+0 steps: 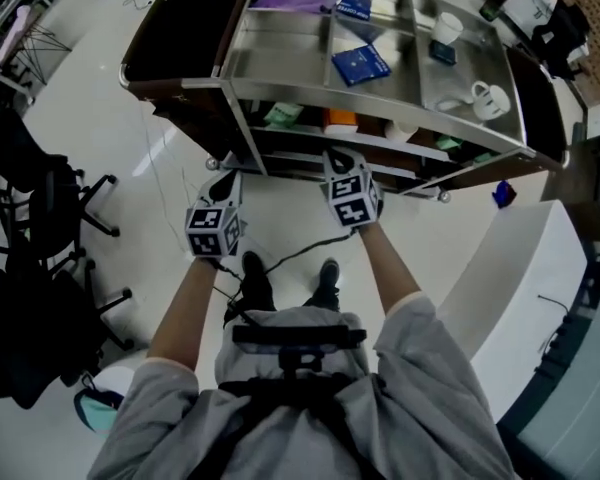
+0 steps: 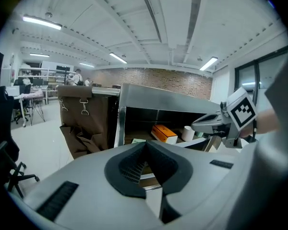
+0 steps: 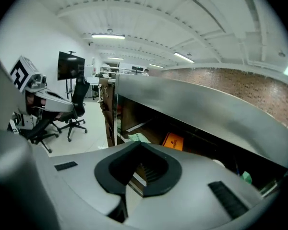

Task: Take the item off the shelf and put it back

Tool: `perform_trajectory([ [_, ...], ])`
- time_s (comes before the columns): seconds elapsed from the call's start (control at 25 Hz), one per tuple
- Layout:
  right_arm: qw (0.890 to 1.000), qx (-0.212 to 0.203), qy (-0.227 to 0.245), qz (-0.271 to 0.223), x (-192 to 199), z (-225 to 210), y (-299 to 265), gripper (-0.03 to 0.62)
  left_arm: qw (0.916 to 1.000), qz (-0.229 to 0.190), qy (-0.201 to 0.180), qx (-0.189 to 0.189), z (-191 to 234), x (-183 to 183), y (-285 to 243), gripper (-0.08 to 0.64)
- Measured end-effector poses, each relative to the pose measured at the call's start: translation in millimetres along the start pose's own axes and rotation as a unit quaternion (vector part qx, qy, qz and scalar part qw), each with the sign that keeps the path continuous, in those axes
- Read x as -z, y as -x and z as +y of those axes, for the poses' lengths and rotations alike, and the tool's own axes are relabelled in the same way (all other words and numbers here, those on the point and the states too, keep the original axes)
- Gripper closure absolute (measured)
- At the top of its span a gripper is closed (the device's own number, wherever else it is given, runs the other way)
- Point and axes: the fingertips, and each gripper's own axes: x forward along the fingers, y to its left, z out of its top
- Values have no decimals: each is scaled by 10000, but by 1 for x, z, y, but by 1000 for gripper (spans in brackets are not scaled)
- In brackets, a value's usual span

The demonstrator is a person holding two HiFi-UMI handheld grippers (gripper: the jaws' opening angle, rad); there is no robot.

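Observation:
A steel shelf cart (image 1: 380, 103) stands in front of me. On its lower shelf lie an orange box (image 1: 340, 121) (image 2: 164, 133) (image 3: 173, 141), a green packet (image 1: 283, 115) (image 3: 137, 138) to its left and a white cup (image 2: 188, 133) to its right. My left gripper (image 1: 225, 183) (image 2: 145, 174) hangs shut and empty just short of the shelf's left front corner. My right gripper (image 1: 340, 158) (image 3: 139, 174) is shut with nothing in it; its tip is at the lower shelf's front edge, close to the orange box.
The cart's top tray holds a blue book (image 1: 360, 64), white mugs (image 1: 490, 98) and other small items. A brown bag (image 2: 84, 123) hangs on the cart's left end. Office chairs (image 1: 40, 208) stand at my left, a white counter (image 1: 520, 288) at my right.

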Motion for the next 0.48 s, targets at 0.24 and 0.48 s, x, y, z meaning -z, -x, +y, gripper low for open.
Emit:
perform_trajectory([
  [0.24, 9948, 63, -962, -339, 15, -32, 49, 581, 9997, -193, 161, 15, -12, -6, 14, 554],
  [0.48, 9810, 248, -1873, -440, 50, -62, 89, 583, 9995, -261, 187, 43, -21, -10, 25, 554],
])
